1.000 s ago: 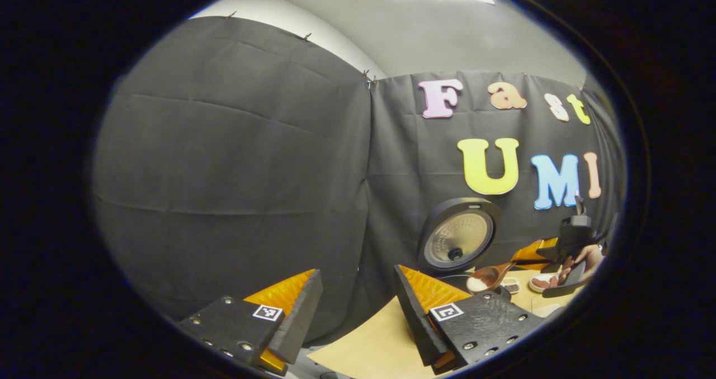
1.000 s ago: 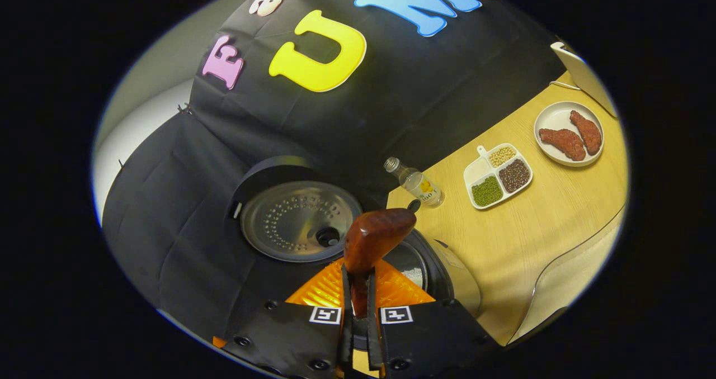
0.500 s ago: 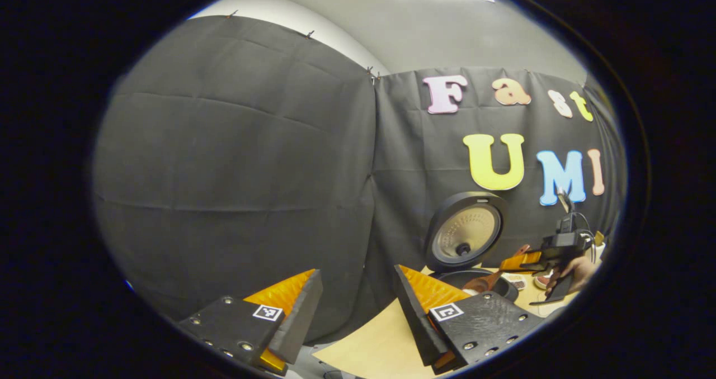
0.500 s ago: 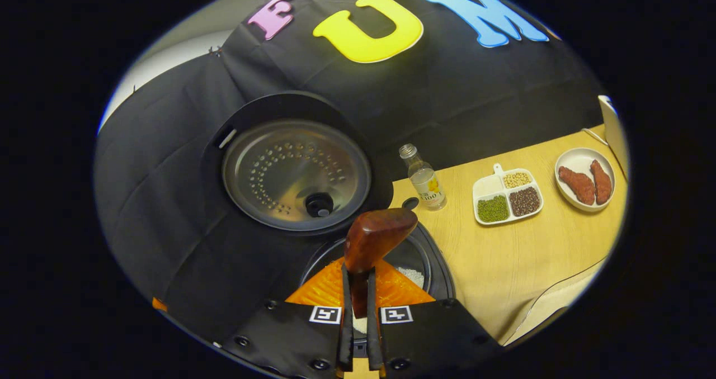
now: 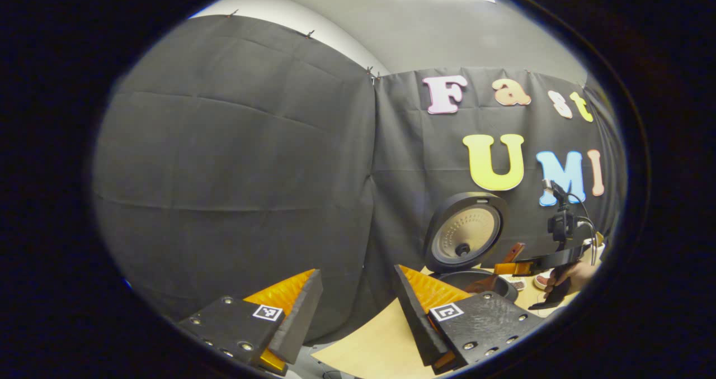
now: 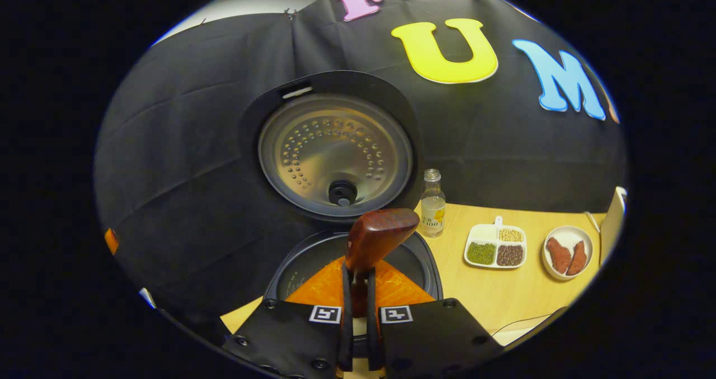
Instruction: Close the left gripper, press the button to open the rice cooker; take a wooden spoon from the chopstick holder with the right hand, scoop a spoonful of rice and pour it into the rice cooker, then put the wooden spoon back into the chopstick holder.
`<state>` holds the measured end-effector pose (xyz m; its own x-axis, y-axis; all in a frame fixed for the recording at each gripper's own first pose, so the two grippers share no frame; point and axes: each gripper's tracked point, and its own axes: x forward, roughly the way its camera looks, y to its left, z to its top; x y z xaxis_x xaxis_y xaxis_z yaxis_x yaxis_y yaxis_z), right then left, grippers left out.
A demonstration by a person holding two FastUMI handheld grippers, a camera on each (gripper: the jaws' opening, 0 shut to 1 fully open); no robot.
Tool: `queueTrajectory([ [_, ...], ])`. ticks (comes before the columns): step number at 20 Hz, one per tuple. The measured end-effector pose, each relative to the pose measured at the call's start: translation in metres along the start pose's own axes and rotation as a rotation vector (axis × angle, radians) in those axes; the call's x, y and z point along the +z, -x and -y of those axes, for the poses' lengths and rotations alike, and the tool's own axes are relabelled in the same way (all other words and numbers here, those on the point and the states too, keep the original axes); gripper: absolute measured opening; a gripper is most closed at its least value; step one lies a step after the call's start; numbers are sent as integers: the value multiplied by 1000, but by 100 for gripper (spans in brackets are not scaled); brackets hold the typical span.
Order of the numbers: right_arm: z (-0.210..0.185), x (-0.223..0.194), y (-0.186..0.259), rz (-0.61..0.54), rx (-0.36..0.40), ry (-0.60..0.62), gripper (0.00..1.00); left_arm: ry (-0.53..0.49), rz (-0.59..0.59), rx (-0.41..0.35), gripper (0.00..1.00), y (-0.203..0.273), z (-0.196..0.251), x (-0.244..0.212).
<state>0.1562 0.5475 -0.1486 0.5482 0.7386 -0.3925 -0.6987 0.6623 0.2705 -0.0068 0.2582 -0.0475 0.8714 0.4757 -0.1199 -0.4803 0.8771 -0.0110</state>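
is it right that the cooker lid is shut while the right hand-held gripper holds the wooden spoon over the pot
Not quite. The black rice cooker's round lid stands open, metal underside showing in the right gripper view. The rest holds: the right hand-held gripper is clamped on the brown wooden spoon over the pot.

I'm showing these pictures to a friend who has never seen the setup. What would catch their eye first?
Probably the rice cooker with its round metal-lined lid standing open against the booth wall. Right in front, the right hand-held gripper is shut on a wooden spoon above the pot. To the right, a divided tray sits on the table.
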Motion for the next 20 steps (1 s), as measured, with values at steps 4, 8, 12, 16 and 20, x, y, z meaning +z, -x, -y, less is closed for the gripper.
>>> queueTrajectory([
  [4, -5, 5, 4, 22, -14, 150, 8, -1, 3, -7, 78, 1, 0, 0],
  [8, -12, 11, 9, 63, -31, 331, 11, 4, 0, -14, 78, 0, 0, -1],
  [12, -17, 20, 15, 112, -56, 497, 12, 3, 1, -21, 78, -1, -3, -1],
  [16, -20, 24, 23, 159, -73, 659, 12, 4, 1, -30, 78, 0, -4, -1],
  [20, -24, 27, 30, 173, -49, 637, 12, 5, 7, -45, 78, 1, -3, 1],
])
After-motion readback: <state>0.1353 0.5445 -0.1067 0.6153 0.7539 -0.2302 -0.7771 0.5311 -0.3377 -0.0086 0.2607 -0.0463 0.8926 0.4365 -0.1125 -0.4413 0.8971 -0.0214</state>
